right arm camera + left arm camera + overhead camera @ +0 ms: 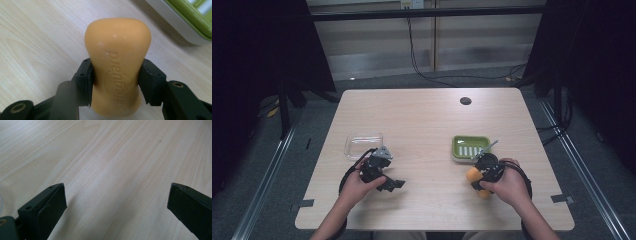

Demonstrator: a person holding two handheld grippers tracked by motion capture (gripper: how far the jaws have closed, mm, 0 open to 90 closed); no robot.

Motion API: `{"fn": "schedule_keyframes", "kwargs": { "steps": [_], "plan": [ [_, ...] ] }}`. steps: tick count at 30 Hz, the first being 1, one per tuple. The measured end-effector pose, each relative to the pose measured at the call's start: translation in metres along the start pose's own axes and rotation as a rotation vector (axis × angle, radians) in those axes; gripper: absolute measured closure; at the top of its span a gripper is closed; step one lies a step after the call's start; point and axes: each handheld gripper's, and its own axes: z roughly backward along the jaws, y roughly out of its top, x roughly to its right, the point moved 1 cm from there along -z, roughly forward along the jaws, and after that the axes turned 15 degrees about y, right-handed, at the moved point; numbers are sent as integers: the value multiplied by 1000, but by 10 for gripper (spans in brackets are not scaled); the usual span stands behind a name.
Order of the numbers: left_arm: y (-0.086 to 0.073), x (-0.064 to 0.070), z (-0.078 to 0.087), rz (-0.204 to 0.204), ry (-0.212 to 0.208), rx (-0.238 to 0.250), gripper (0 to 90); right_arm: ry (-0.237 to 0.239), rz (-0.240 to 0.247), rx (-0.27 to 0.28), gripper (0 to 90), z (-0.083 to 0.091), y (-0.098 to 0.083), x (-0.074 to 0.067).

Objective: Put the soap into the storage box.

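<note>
An orange bar of soap [117, 50] with a stamped logo lies on the wooden table [427, 125], and my right gripper [117, 75] is shut on its narrow waist, both pads pressing its sides. In the high view the soap [472, 174] sits near the table's front right, under the right gripper [479, 183], just in front of a green soap dish [469, 147]. A corner of the dish [190, 22] lies beyond the soap to the right. My left gripper [394, 184] rests low at the front left, open [116, 202], with bare table between its jaws.
A clear, shallow plastic container [363, 145] stands just behind the left hand. A small dark round hole or cap [465, 100] marks the far middle of the table. Cables hang behind the far edge.
</note>
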Motion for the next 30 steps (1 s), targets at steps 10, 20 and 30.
{"fn": "schedule_keyframes", "kwargs": {
  "steps": [10,20,30],
  "plan": [
    [-1,-1,0,-4,1,-2,19,4,17,28,502,3,5,1],
    [-1,-1,-1,-4,-4,-4,19,20,17,10,503,-3,8,2],
    [-1,0,-2,-1,-4,-8,19,5,13,81,504,12,11,3]
  ]
}}
